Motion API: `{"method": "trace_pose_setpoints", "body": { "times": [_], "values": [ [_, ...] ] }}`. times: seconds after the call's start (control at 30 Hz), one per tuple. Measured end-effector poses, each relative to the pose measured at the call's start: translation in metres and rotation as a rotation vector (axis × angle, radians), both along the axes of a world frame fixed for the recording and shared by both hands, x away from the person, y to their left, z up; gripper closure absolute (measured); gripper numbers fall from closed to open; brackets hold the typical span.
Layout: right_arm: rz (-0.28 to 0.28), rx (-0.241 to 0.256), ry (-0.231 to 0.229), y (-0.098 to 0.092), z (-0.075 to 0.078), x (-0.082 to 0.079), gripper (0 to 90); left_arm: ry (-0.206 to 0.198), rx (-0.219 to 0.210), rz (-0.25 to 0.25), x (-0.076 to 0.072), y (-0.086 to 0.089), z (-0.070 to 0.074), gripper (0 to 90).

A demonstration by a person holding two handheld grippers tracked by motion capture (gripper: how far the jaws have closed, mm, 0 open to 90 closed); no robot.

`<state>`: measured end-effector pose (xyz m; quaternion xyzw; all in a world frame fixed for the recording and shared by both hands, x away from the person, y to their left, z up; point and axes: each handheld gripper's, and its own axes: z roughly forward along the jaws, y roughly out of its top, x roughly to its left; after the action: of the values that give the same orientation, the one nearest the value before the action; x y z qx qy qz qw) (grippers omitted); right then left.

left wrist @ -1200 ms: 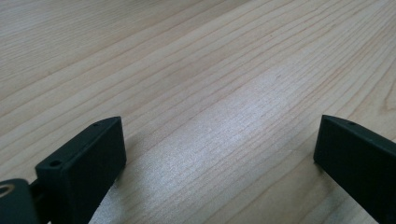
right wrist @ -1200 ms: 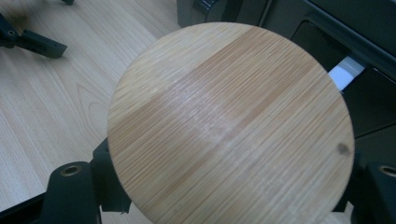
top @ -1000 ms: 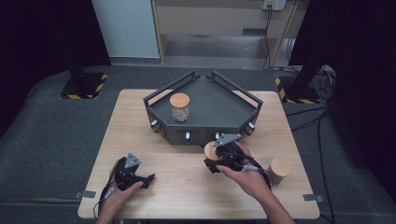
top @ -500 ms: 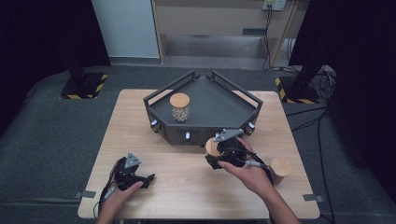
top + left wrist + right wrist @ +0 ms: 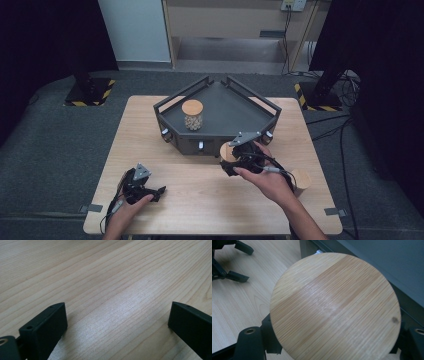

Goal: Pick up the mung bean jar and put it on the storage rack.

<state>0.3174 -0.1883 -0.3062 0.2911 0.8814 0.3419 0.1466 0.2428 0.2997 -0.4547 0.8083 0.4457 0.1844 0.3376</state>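
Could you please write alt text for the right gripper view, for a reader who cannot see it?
A round wooden lid seen from above sits between the right gripper's black jaws. Behind it runs the dark tray's wall, and the left gripper rests on the wooden table at upper left.

My left tongs point down along the desk, and their two black jaws come up from the bottom edge, one at the lower left and one at the lower right. The jaws stand wide apart, with bare wood between them and nothing gripped. Each jaw is a flat, dark block with small holes near its top edge, and each throws a soft shadow on the wood beside it. The desk is pale wood whose grain runs in long diagonal lines from the lower left to the upper right. A brighter sheen of light lies across the wood between the jaws.
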Motion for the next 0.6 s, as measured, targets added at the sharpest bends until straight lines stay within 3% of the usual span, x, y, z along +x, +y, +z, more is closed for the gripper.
{"method": "trace_pose_setpoints", "body": {
  "times": [0.6],
  "values": [
    [-0.004, 0.000, -0.001, 0.003, 0.022, 0.011, 25.7, 0.000, 0.000, 0.000, 0.000, 0.000, 0.000, 0.8]
  ]
}}
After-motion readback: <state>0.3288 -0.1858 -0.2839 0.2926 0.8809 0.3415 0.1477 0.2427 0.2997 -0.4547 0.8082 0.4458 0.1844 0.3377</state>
